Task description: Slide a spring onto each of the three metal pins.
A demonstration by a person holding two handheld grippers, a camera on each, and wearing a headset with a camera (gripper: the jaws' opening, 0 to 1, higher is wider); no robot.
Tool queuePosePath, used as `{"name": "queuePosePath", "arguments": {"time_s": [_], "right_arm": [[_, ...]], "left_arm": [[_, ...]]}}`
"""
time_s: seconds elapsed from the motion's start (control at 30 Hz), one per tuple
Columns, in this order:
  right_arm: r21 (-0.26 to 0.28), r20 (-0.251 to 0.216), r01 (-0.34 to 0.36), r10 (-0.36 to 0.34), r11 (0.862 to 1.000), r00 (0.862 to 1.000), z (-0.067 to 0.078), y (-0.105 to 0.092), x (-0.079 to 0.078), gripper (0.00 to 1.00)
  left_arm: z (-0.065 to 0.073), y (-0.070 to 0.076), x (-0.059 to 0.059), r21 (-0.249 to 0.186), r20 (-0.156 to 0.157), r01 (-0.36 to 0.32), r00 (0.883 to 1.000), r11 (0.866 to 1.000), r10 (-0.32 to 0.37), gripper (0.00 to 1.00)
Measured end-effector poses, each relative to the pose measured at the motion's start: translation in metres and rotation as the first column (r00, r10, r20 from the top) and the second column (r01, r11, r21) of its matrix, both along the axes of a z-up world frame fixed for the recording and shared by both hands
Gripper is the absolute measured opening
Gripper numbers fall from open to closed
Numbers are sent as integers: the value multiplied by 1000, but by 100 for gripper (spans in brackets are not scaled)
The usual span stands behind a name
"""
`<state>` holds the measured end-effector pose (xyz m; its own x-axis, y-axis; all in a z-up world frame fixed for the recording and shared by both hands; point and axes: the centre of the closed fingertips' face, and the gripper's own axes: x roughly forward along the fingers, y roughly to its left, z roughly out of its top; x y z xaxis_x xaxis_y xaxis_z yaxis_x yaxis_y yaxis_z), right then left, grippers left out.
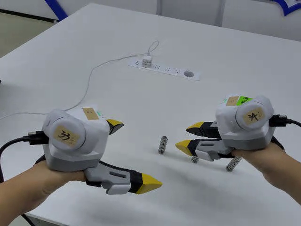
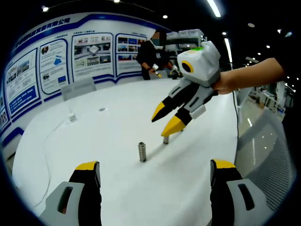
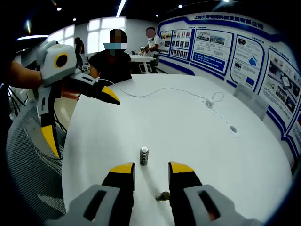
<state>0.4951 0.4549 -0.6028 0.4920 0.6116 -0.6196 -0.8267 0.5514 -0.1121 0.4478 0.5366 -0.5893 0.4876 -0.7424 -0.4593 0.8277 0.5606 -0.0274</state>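
- In the head view, the left gripper (image 1: 133, 154) was at the lower left above the white table (image 1: 117, 47), its claw spread wide with nothing in it.
- The right gripper (image 1: 189, 136) hung opposite, with its yellow tips parted by a narrower gap and nothing between them.
- An upright spring (image 1: 162, 144) stood on the table between the two grippers, apart from both.
- A short metal piece (image 1: 195, 159) sat just below the right gripper's lower jaw. I could not tell whether it was a pin or a spring.
- A tilted spring (image 1: 233, 163) lay under the right hand (image 1: 270, 160).
- A power strip (image 1: 164, 69) with a cable (image 1: 89, 80) lay well behind them.
- In the left gripper view, the left gripper (image 2: 155, 165) was released, its jaws far apart at the bottom.
- The upright spring (image 2: 142, 151) stood ahead of them on the bare table.
- The short metal piece (image 2: 165, 139) was just beyond it, right under the lower tip of the right gripper (image 2: 164, 121).
- In the right gripper view, the right gripper (image 3: 152, 167) was unclenched and gripping nothing.
- The upright spring (image 3: 144, 156) stood just ahead of the gap.
- The short metal piece (image 3: 163, 196) lay on the table low between the jaws.
- The left gripper (image 3: 82, 120) was spread wide at the upper left.
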Motion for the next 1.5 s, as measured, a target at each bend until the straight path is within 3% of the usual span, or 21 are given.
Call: {"name": "queuePosePath", "arguments": {"time_s": [0.47, 0.87, 1.3, 1.5], "right_arm": [[11, 28, 95, -95, 995, 995, 3, -42, -15, 38], [51, 58, 193, -195, 980, 979, 10, -73, -29, 46], [104, 40, 328, -334, 939, 942, 6, -112, -40, 53], [157, 8, 395, -401, 905, 916, 5, -129, -52, 56]], "left_arm": [[7, -1, -1, 2, 10, -4, 1000, 1000, 4, 99], [9, -1, -2, -5, 10, -10, 1000, 1000, 10, 100], [7, 0, -5, -5, 5, -16, 1000, 1000, 16, 100], [4, 8, -6, -7, -1, -25, 1000, 1000, 25, 99]]}}
